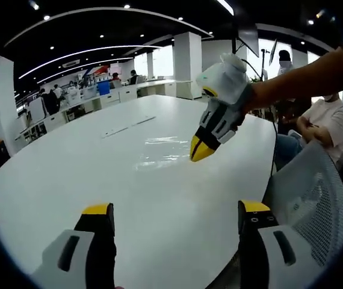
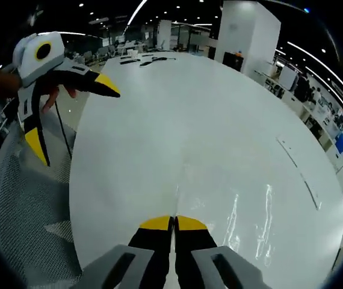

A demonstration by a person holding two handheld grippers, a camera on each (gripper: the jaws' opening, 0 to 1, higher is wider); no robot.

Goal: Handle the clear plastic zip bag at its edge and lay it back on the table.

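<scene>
The clear zip bag (image 1: 162,150) lies flat and shiny on the white table (image 1: 99,174). In the left gripper view my right gripper (image 1: 194,154) comes in from the right, a gloved hand holding it, its yellow tips together at the bag's right edge. In the right gripper view my right gripper (image 2: 173,222) has its jaws closed, and the bag's film (image 2: 250,223) spreads to the right of them. My left gripper (image 1: 174,211) is open over the table's near edge with nothing between its jaws. It also hangs open at the upper left as the left gripper (image 2: 69,114) in the right gripper view.
A grey mesh chair (image 1: 316,198) stands at the table's edge, also seen as the chair (image 2: 27,198). A seated person (image 1: 322,120) is beyond it. Thin strips (image 1: 129,126) lie further along the table and dark items (image 2: 141,60) at its far end.
</scene>
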